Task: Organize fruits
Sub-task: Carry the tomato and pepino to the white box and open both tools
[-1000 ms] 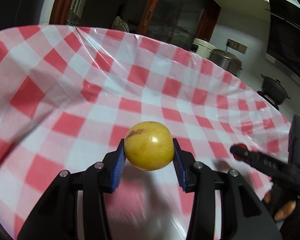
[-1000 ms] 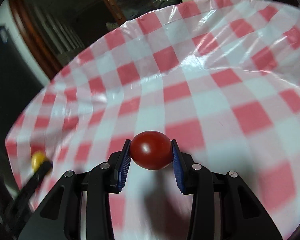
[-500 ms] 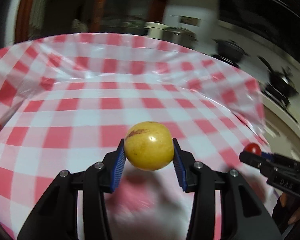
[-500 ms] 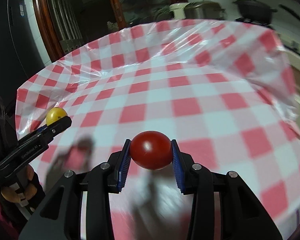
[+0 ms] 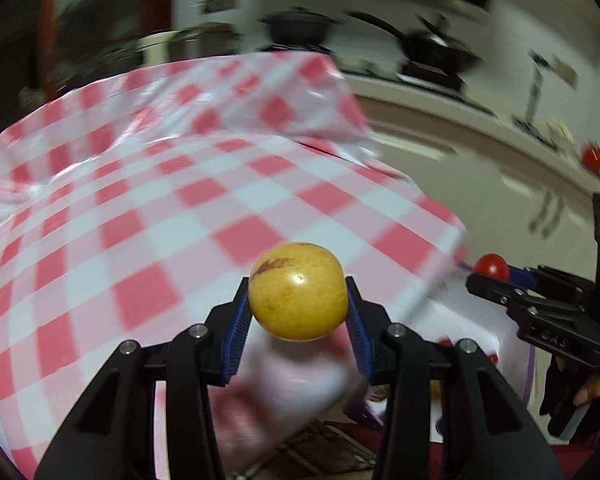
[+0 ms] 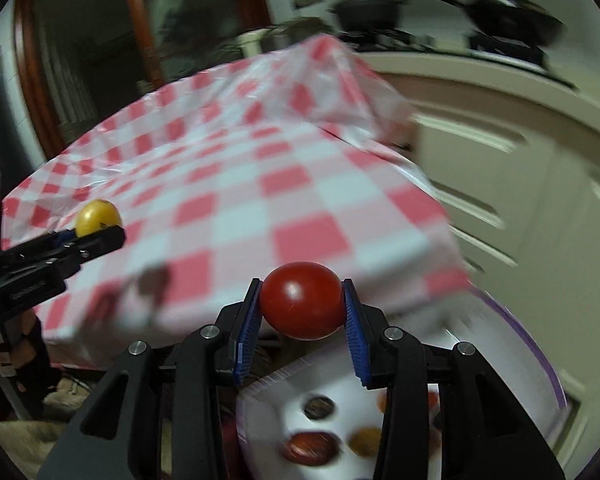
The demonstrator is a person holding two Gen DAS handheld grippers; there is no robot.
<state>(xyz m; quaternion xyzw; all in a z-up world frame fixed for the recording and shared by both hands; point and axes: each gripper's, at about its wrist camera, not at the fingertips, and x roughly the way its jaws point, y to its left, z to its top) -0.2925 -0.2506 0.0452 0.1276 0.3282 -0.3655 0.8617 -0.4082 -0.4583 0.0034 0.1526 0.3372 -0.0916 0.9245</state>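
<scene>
My left gripper (image 5: 299, 300) is shut on a round yellow fruit (image 5: 298, 291) with a brown blemish, held above the red-and-white checked tablecloth (image 5: 140, 200) near its right edge. That yellow fruit (image 6: 97, 217) also shows in the right wrist view at the left. My right gripper (image 6: 302, 307) is shut on a round red fruit (image 6: 301, 300), carried just past the table's corner, over a white container (image 6: 380, 420). In the left wrist view the red fruit (image 5: 490, 266) and the right gripper appear at the far right.
The white container with a purple rim (image 6: 540, 360) sits below and right of the table and holds several small red and brown fruits (image 6: 310, 444). A kitchen counter (image 5: 460, 96) with dark pots (image 5: 300, 26) runs behind. A hand (image 5: 588, 390) holds the right gripper.
Both grippers have swung to the right with their fruits still held. The table's right corner, the white container and the kitchen counter have come into view.
</scene>
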